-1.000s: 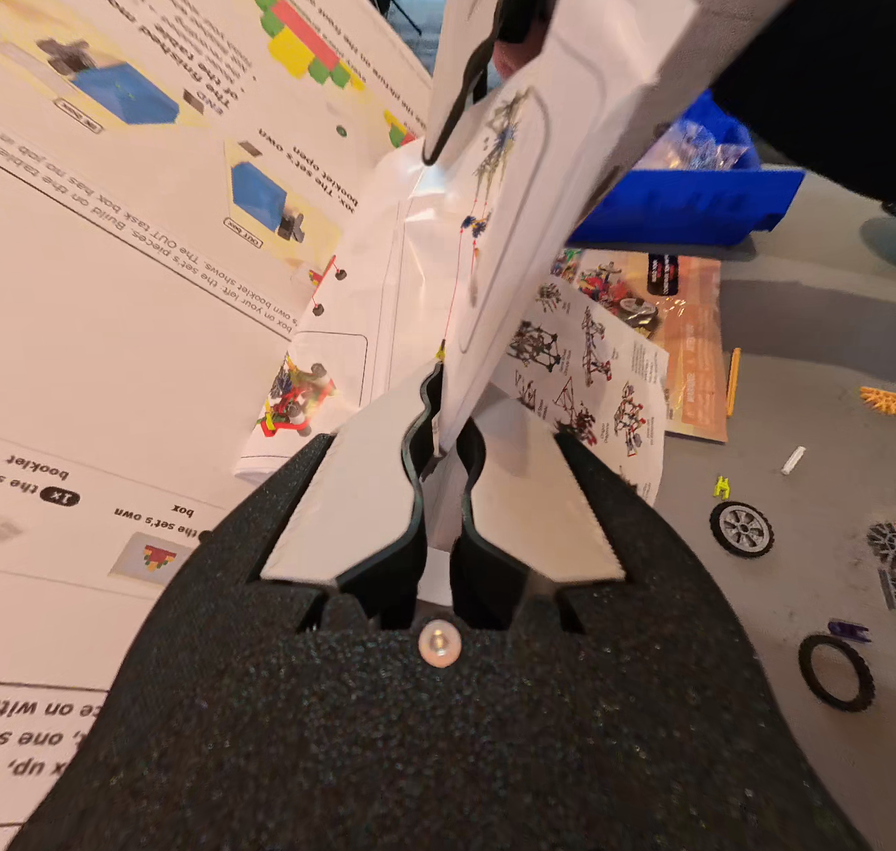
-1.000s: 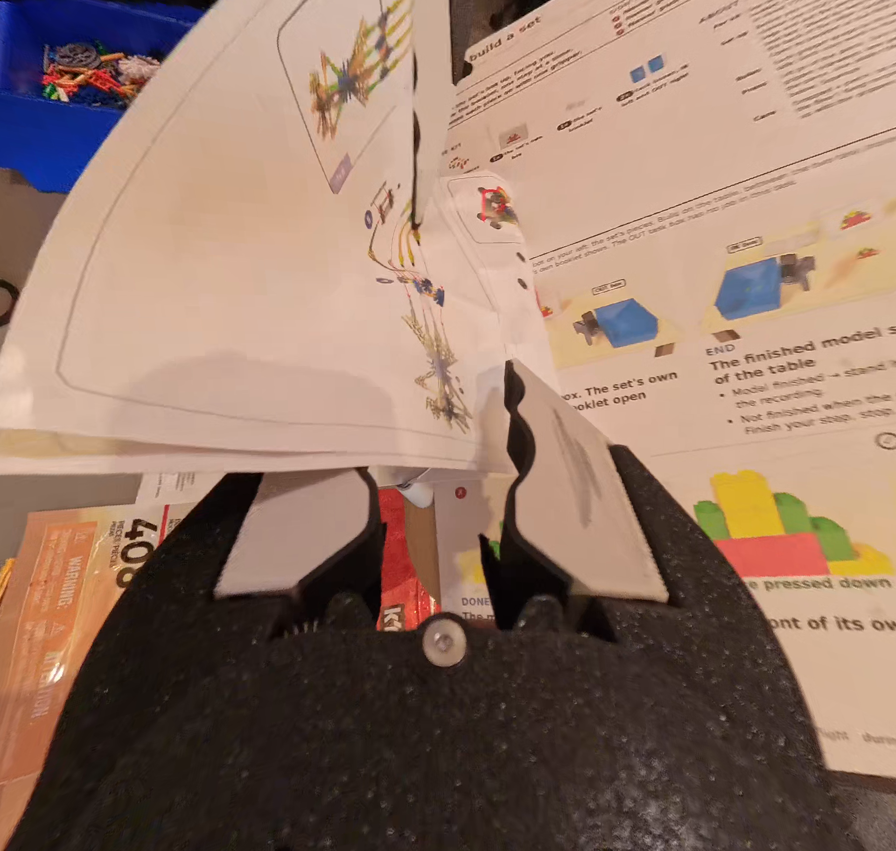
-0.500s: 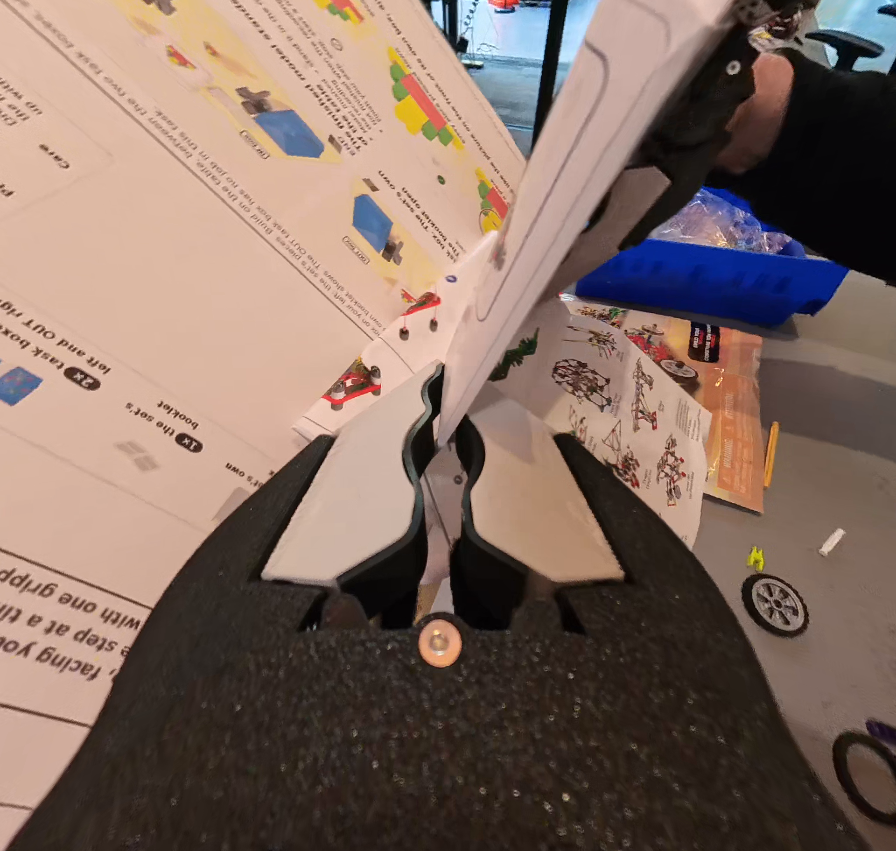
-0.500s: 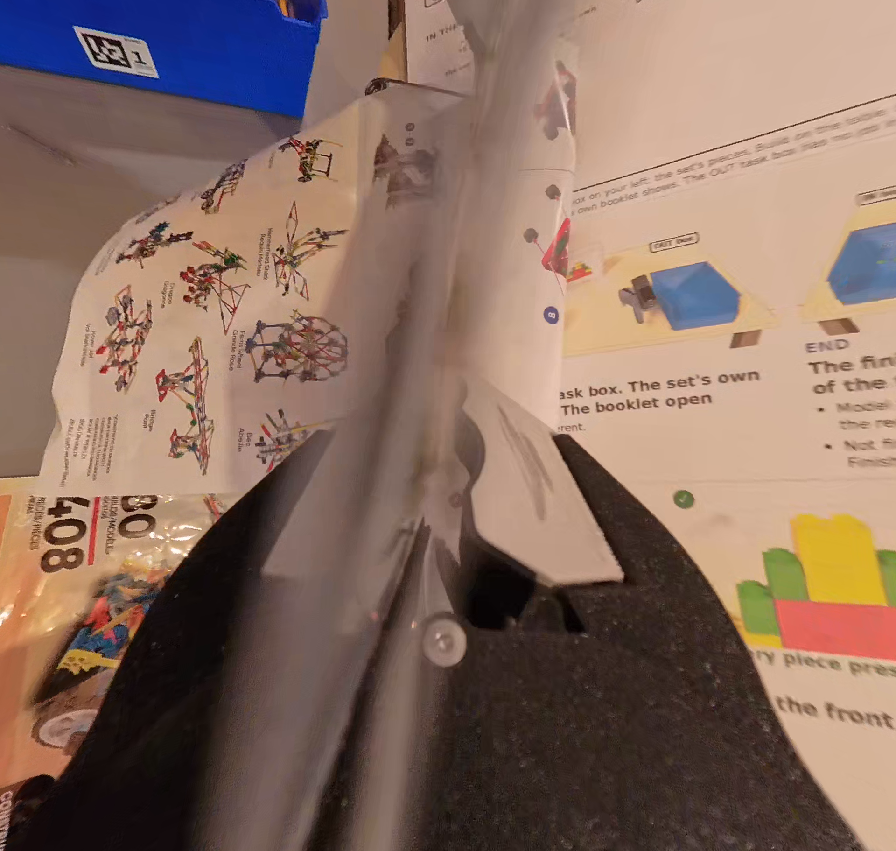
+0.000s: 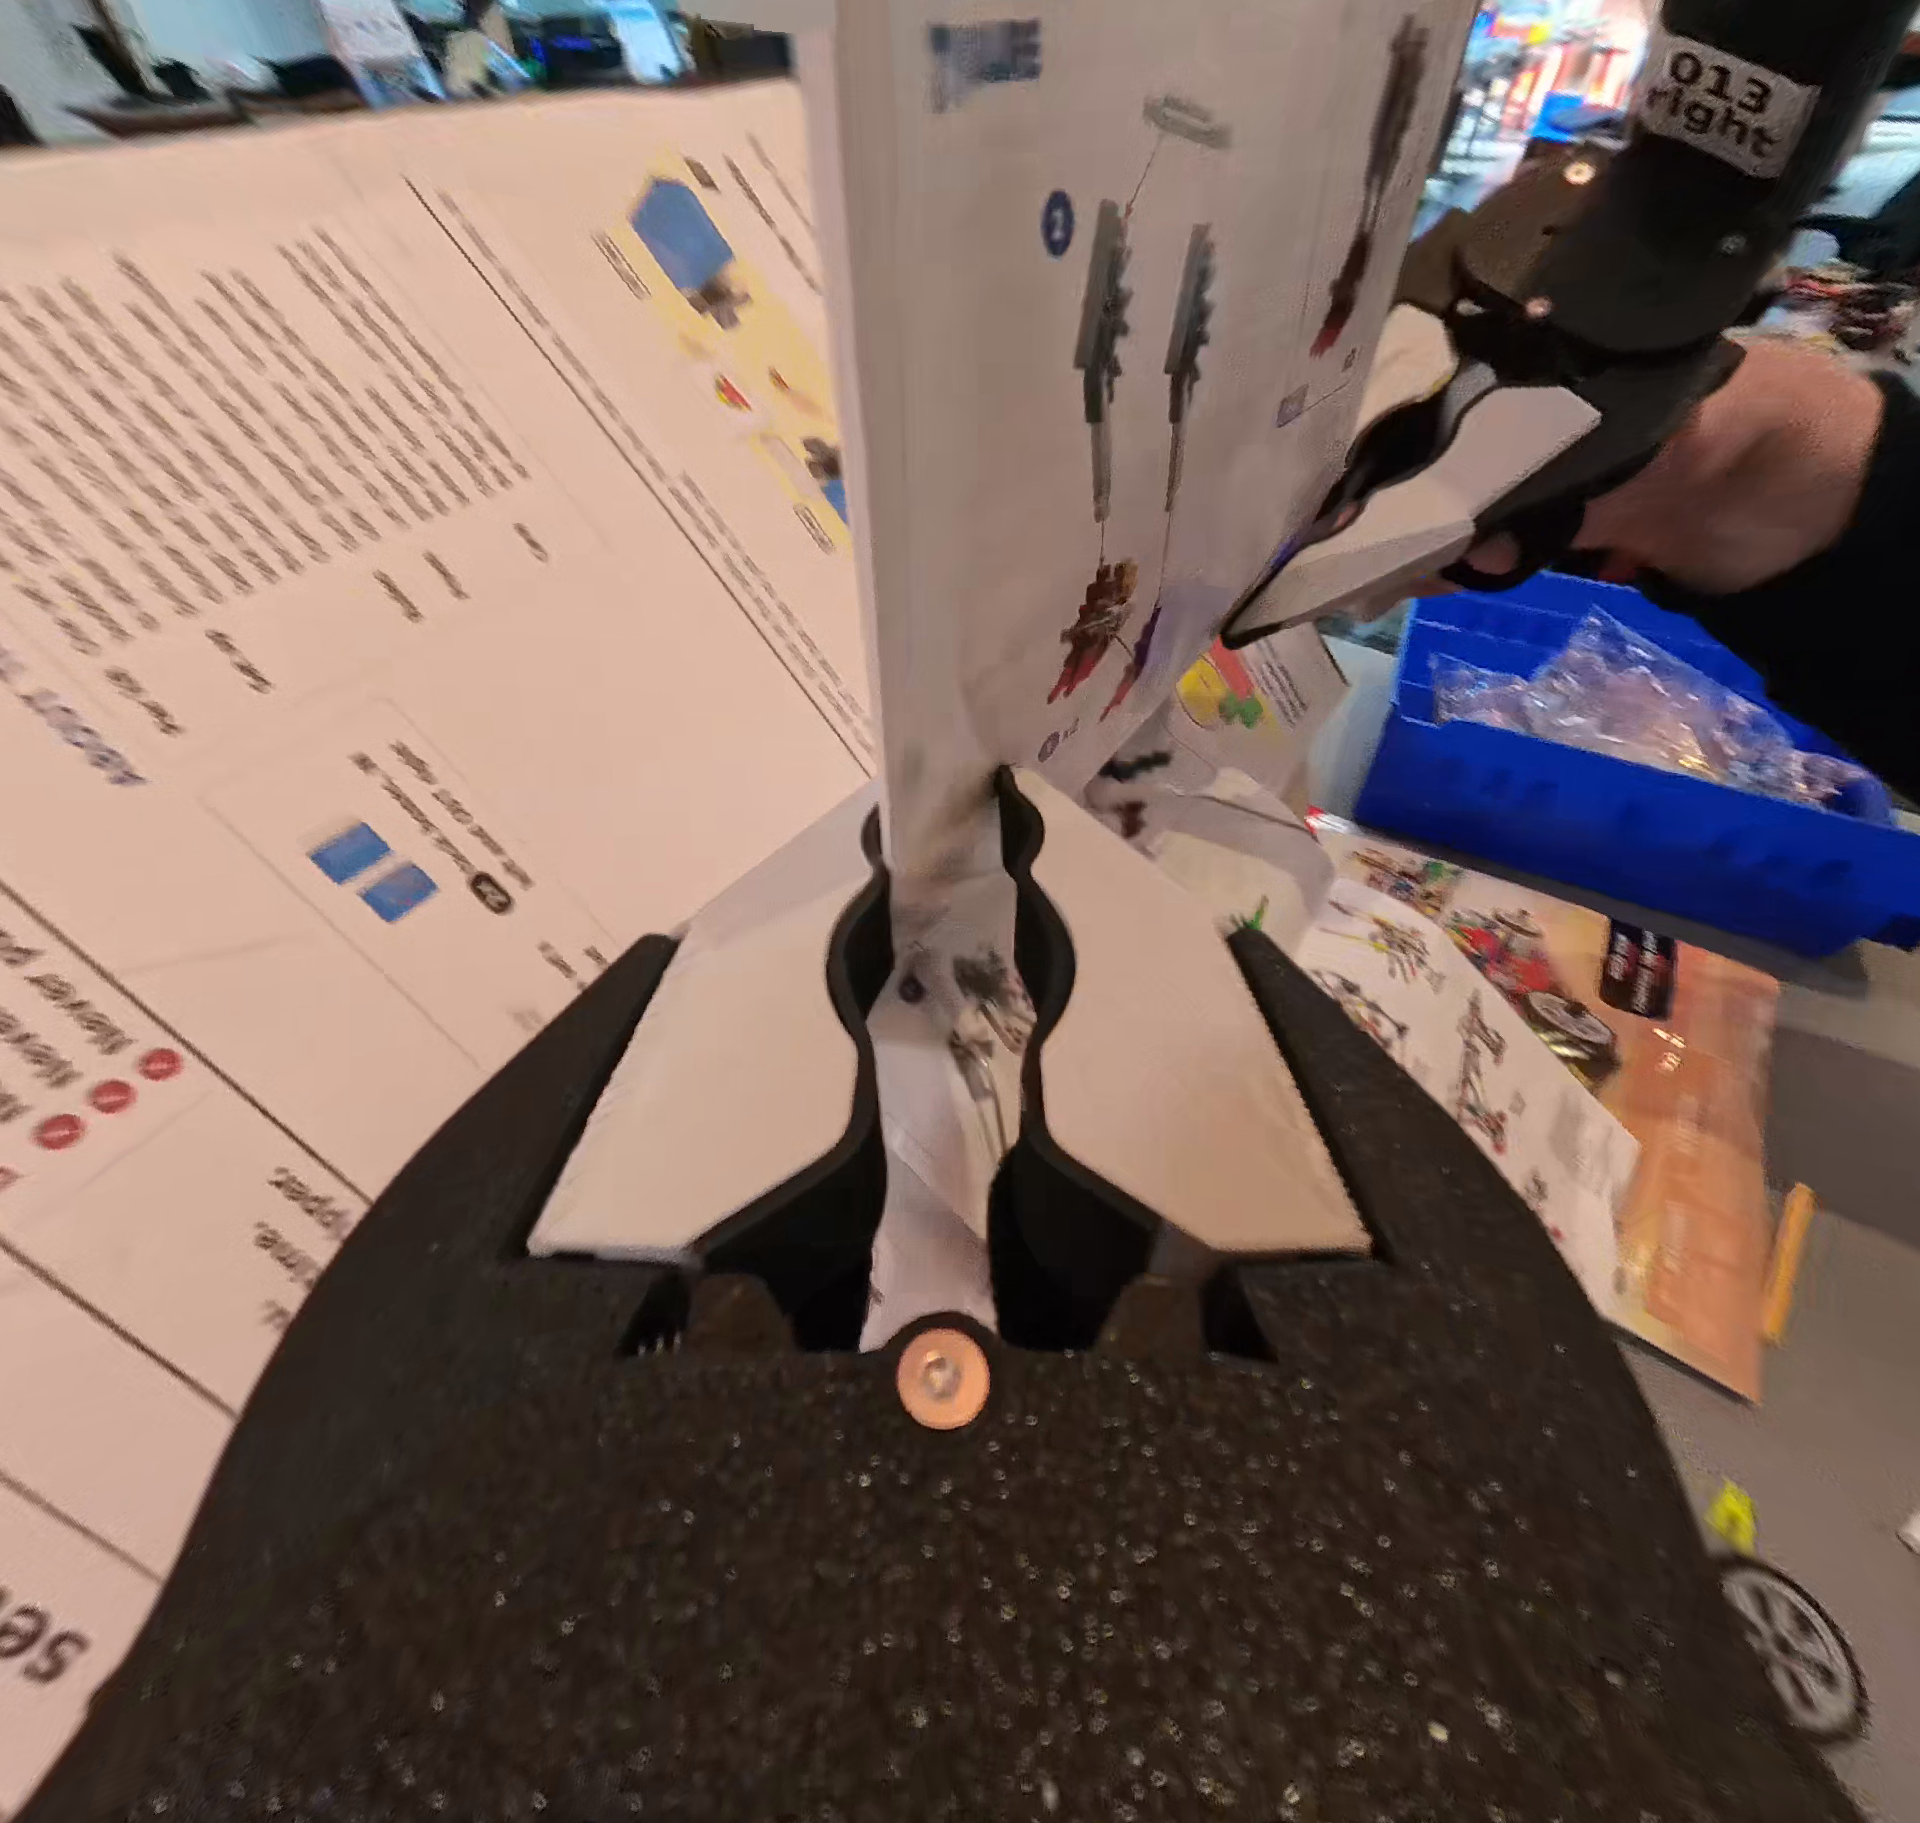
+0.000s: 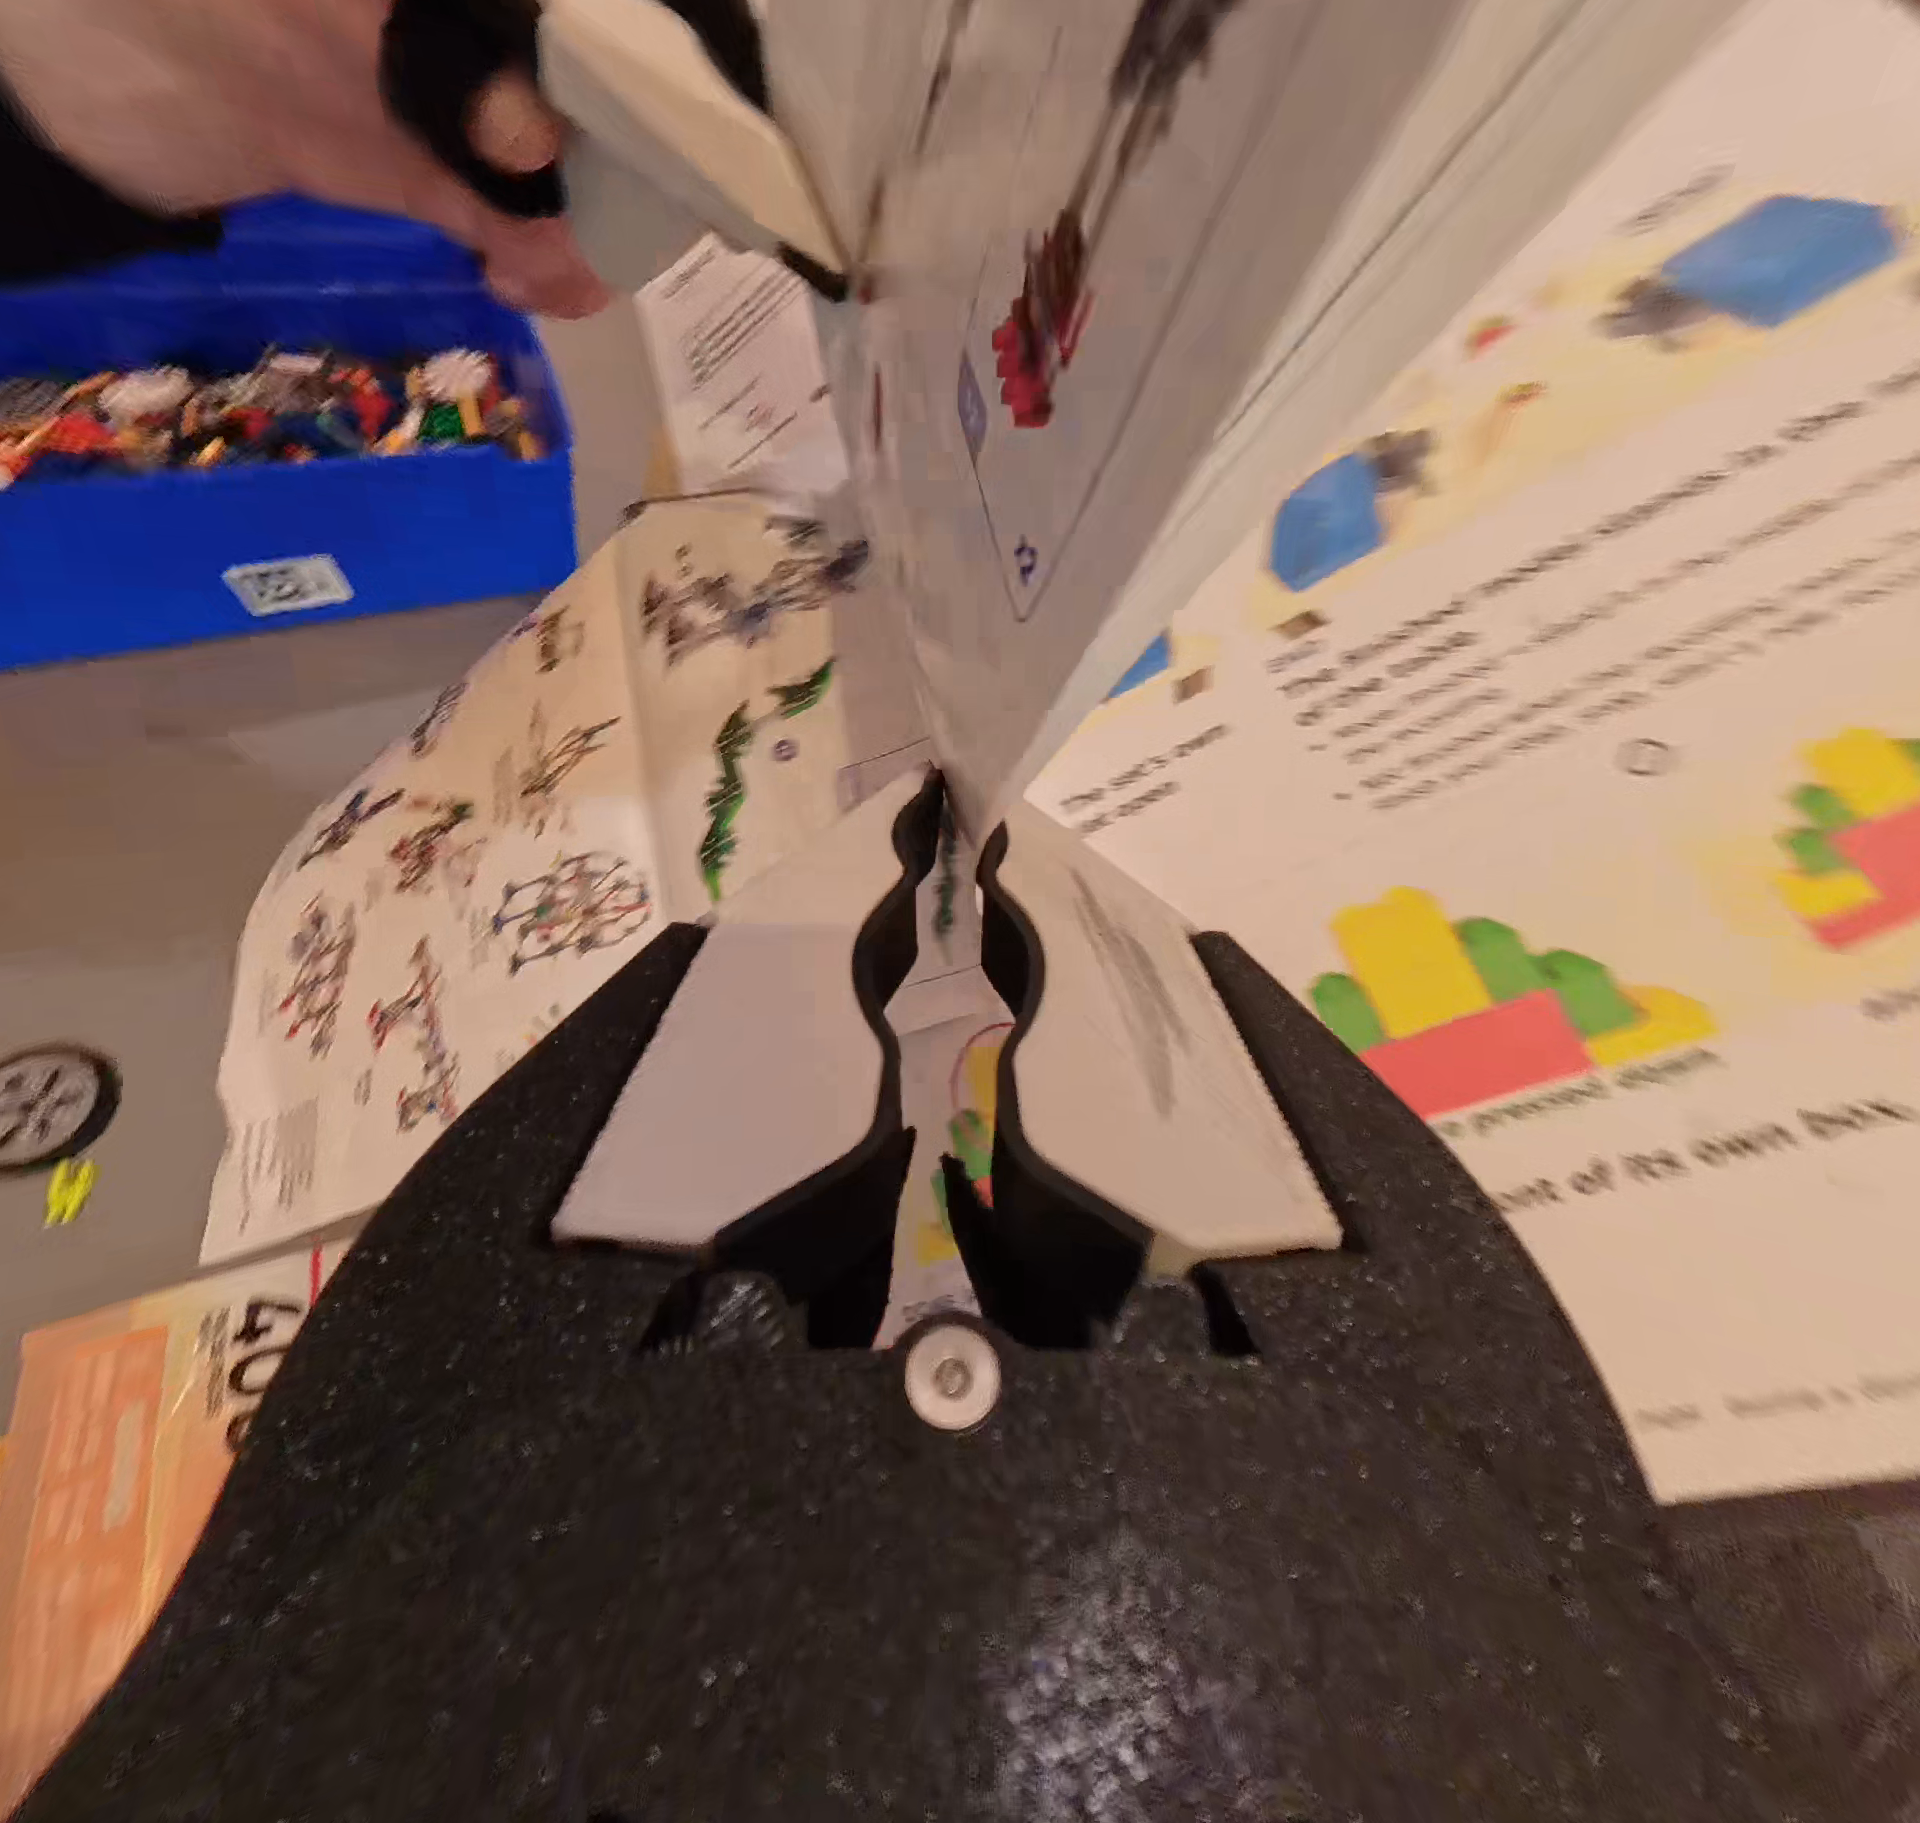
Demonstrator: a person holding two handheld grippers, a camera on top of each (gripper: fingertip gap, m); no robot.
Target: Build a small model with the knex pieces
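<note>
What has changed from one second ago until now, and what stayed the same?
The right gripper was open beside the booklet page; now it has shut on its edge. The page has swung from a slant to nearly upright. The left gripper stays shut on the page; the blue bin and the big sheet have not moved.

Left gripper (image 5: 940,817), right gripper (image 6: 961,807): fingers nearly closed (narrow gap).
</note>
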